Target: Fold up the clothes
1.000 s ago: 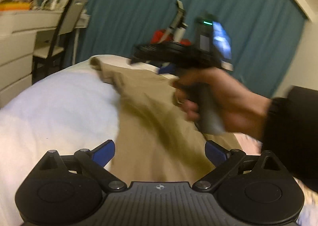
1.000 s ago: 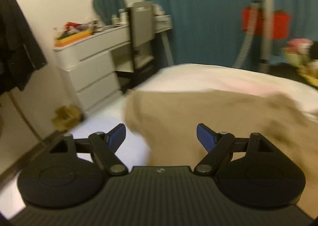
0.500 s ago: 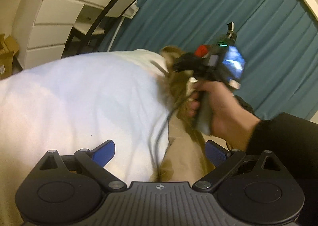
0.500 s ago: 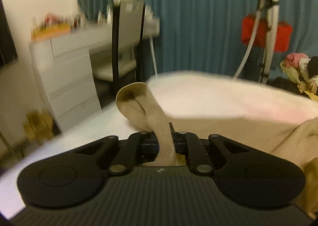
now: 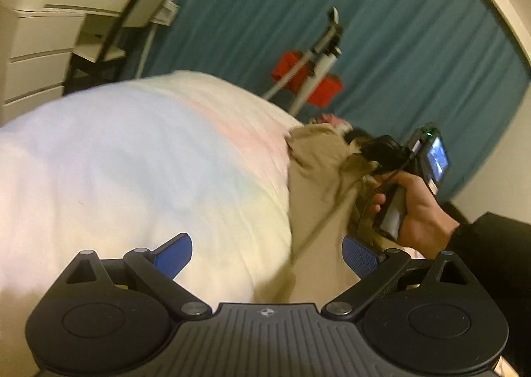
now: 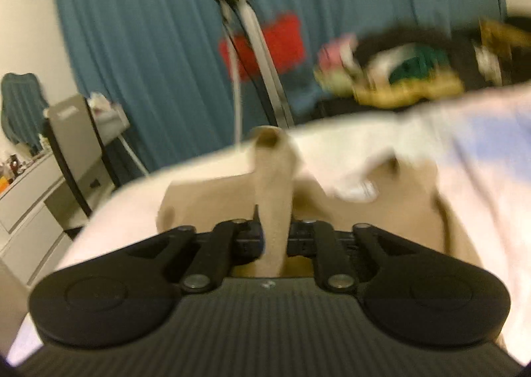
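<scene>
A tan garment (image 5: pixel 318 191) lies bunched on the pale bedcover (image 5: pixel 139 158), to the right in the left wrist view. My left gripper (image 5: pixel 267 252) is open and empty, above the cover beside the garment's near edge. My right gripper (image 6: pixel 273 241) is shut on a fold of the tan garment (image 6: pixel 273 184), which rises between its fingers. The right gripper also shows in the left wrist view (image 5: pixel 375 158), held by a hand at the garment's far right side.
A white drawer unit (image 5: pixel 36 38) and a dark chair (image 5: pixel 132 12) stand at the left. A teal curtain (image 5: pixel 332 12) hangs behind the bed. A vacuum (image 5: pixel 318 55) with red parts stands by the curtain. Mixed clutter (image 6: pixel 398 72) lies beyond the bed.
My right gripper closed on a fold of the tan garment and has pulled it to the right across the bed. My left gripper stayed open and swung its view over the cover.
</scene>
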The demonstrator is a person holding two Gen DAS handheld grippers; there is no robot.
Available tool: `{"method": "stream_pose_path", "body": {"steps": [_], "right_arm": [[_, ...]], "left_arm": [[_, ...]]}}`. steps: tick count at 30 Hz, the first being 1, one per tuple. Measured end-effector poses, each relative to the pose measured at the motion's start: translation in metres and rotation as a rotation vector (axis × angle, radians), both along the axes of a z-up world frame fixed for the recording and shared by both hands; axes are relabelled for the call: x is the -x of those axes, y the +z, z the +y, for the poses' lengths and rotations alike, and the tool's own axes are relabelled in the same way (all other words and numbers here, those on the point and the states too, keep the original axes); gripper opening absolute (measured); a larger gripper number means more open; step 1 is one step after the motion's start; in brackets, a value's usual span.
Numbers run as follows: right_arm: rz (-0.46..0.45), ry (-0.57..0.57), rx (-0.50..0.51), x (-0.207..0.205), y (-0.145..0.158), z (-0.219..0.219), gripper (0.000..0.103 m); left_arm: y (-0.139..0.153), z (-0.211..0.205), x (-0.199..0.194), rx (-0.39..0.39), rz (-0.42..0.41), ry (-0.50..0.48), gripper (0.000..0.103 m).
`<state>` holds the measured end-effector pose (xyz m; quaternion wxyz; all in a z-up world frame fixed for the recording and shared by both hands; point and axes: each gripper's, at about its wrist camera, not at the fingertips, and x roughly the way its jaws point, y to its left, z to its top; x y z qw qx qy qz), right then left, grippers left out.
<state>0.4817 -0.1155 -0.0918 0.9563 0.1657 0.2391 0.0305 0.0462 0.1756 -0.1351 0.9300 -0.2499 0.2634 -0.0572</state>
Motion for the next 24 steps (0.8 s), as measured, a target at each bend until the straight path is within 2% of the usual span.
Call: {"method": "stream_pose_path", "body": {"steps": [2, 4, 5, 9, 12, 17, 21, 22, 24], "right_arm": [[0.010, 0.001, -0.007, 0.012, -0.002, -0.012, 0.065], [0.013, 0.009, -0.011, 0.028, -0.001, -0.022, 0.080], [0.004, 0.021, -0.008, 0.041, 0.004, -0.025, 0.082], [-0.006, 0.057, 0.000, 0.106, 0.025, -0.034, 0.082], [-0.003, 0.094, 0.019, 0.171, 0.041, -0.036, 0.082], [0.044, 0.100, -0.005, 0.266, 0.060, -0.058, 0.082], [0.049, 0.087, -0.037, 0.314, 0.070, -0.070, 0.082], [0.052, 0.086, -0.044, 0.319, 0.069, -0.072, 0.082], [0.059, 0.084, -0.056, 0.330, 0.066, -0.076, 0.082]], "left_arm": [[-0.003, -0.007, -0.004, -0.007, 0.012, -0.019, 0.098], [-0.006, -0.012, -0.012, -0.020, 0.022, -0.030, 0.098], [-0.007, -0.012, -0.017, -0.027, 0.020, -0.035, 0.098], [-0.009, -0.017, -0.022, -0.038, 0.021, -0.055, 0.098], [-0.008, -0.021, -0.021, -0.043, 0.032, -0.069, 0.098], [0.015, -0.031, 0.000, -0.049, 0.014, -0.076, 0.098], [0.039, -0.037, 0.029, -0.112, 0.025, -0.046, 0.098], [0.042, -0.033, 0.035, -0.105, 0.038, -0.025, 0.098], [0.042, -0.021, 0.047, -0.038, 0.083, 0.028, 0.098]]}}
